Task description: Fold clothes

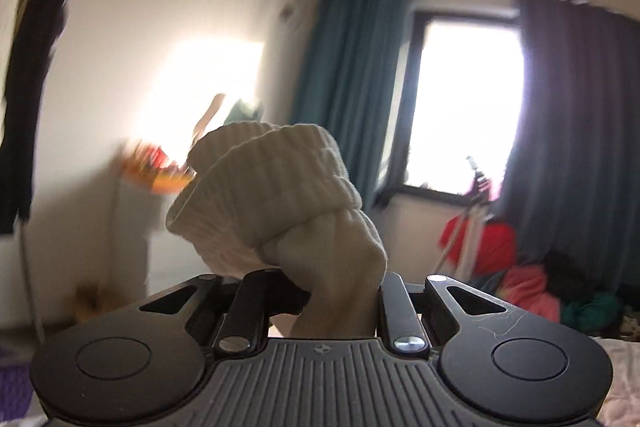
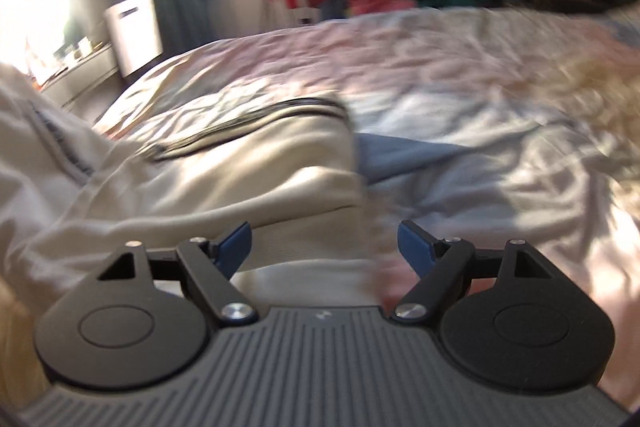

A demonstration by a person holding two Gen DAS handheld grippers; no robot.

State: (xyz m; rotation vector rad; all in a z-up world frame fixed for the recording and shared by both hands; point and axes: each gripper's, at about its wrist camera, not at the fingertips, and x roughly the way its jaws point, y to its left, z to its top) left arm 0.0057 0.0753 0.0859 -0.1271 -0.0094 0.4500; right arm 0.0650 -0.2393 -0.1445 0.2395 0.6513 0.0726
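One cream garment (image 2: pixel 248 163) on the bed (image 2: pixel 460 75). Left gripper (image 1: pixel 340 291), level, clamps its cuff (image 1: pixel 272 187); right gripper (image 2: pixel 325 247) gapes, angled down.

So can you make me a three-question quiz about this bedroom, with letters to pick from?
1. Where does the cream zip-up garment lie?
A. on the rumpled bed
B. on a chair
C. on the floor

2. What colour is the ribbed knitted cuff in the left gripper?
A. red
B. cream
C. black

3. How does the right gripper stand?
A. shut on a shoe
B. shut on a towel
C. open, holding nothing

Answers:
1 A, the garment is spread over the bed sheet.
2 B, the cuff bunched between the fingers is pale cream.
3 C, its blue fingertips stand wide apart above the cloth.
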